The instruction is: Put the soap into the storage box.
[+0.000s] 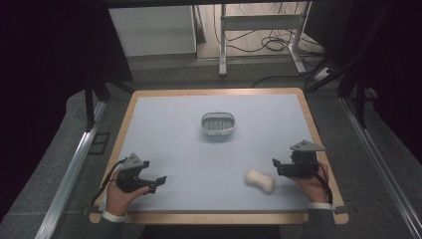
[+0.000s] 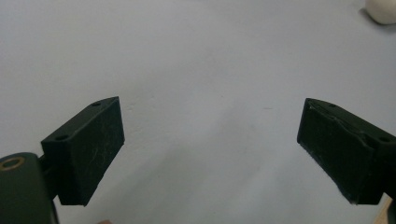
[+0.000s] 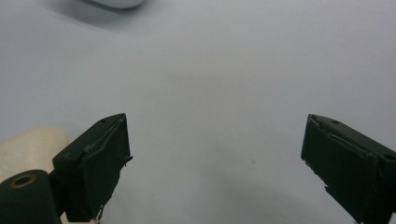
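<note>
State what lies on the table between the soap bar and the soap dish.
Nothing: in the high view, bare grey table runs from the soap bar up to the soap dish.

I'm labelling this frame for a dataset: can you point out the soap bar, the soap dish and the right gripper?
soap bar (image 1: 260,180), high view, middle of its pale top.
soap dish (image 1: 218,131), high view, near rim.
right gripper (image 1: 276,165), high view, between the tips of its open jaws.

- Table (image 1: 149,134): pale blue-grey top, light wood edge.
- Soap bar (image 1: 260,180): cream.
- Dish (image 1: 218,124): grey, slatted base.
- Left gripper (image 1: 155,183) and right gripper (image 1: 276,166): black.
- Cuffs (image 1: 113,216): white.
</note>
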Demonstrator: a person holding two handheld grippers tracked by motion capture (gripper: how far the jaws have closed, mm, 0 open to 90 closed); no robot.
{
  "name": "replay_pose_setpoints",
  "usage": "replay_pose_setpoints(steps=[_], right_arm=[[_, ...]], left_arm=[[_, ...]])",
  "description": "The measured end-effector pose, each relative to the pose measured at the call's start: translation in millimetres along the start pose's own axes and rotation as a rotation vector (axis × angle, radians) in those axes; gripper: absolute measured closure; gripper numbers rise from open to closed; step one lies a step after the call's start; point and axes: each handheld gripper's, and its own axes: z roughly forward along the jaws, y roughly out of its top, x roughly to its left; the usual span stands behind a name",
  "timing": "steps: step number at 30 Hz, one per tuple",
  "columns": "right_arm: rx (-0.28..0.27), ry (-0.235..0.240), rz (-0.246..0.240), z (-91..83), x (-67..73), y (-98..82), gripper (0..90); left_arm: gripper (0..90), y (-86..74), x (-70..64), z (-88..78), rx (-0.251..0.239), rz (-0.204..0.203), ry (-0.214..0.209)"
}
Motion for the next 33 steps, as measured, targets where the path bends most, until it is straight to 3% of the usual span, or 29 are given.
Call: replay_pose_setpoints(steps=[14,18,21,33], right_arm=[[-0.012,0.014,0.016,-1.1,-1.1,-1.0,11.9],[-0.016,0.019,0.036,-2.0,-2.8,-3.0,11.8],[-0.022,-0.009,0.074,-5.5,-5.1,-4.1,11.9],[-0.008,0.001,0.051,-4.3,-2.7,-3.2,12.7]], left_arm=[[8.0,1.7,-0.2,-2.3,-0.002,0.003,-0.008],[8.0,2.9,1.1,-2.3,-0.008,0.0,-0.011],[8.1,4.1,1.4,-2.8,-0.011,0.0,-0.015],[8.1,4.3,-0.2,3.2,0.009,0.002,-0.017]])
